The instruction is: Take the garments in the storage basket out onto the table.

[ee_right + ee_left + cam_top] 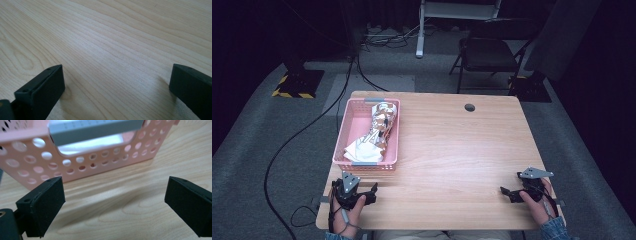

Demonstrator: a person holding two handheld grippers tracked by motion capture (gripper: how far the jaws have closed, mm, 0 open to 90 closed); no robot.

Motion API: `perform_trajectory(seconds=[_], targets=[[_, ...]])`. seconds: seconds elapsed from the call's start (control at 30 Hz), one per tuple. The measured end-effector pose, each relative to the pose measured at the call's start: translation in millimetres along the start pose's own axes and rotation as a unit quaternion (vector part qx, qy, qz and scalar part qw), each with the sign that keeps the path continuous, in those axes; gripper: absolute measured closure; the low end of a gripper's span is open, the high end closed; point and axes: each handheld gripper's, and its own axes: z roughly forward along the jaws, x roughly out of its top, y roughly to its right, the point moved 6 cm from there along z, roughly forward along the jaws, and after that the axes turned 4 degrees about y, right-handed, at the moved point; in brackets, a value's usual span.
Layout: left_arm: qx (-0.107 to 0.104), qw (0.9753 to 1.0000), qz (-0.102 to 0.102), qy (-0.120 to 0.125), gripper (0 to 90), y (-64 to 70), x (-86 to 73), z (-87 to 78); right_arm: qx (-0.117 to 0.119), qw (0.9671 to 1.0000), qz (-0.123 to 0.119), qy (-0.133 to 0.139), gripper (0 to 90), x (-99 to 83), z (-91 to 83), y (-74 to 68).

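Two risks stand out. The pink perforated plastic basket [343, 131] sits at the table's [452, 150] left edge, near the front-left corner, so a push from the left gripper [371, 190] could slide it toward that edge or off it. The crinkled silver foil bag [381, 127] and the white crumpled paper [361, 149] lying inside are light, and a tilted basket would likely spill them.

In the left gripper view, the basket's near wall with its grey handle strip [95, 128] stands just beyond the left gripper [113, 195], slightly left of centre and not between the jaws, which are spread wide and empty. What the foil bag holds I cannot tell.

The right gripper [116, 82], also wide and empty, rests near the table's front-right corner over bare wood, well apart from the basket.
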Motion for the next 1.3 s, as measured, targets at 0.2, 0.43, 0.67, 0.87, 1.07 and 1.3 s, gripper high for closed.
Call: perform_trajectory(seconds=[0.2,0.43,0.67,0.87,1.07,1.3], targets=[[0.006,0.9997,0.003,0.023,2.6,-0.4,5.3,-3.4,0.000,1.0000,0.000,0.000,0.0,0.0,0.0,0.0],[0.010,0.9988,0.005,0.047,2.5,-0.7,10.6,-7.3,0.000,1.0000,0.000,0.000,0.0,0.0,0.0,0.0],[0.011,0.9980,0.005,0.062,2.4,-0.2,14.4,-9.4,0.000,1.0000,0.000,0.000,0.0,0.0,0.0,0.0],[0.007,0.9972,0.007,0.074,2.1,2.8,21.0,-11.3,0.000,1.0000,0.000,0.000,0.0,0.0,0.1,0.0],[0.004,0.9960,0.010,0.088,2.1,6.0,29.5,-13.9,0.000,1.0000,0.000,0.000,0.0,0.0,0.1,0.0],[0.002,0.9948,0.010,0.101,2.0,8.2,39.7,-16.4,0.000,1.0000,0.000,0.000,0.0,0.0,0.1,0.0]])
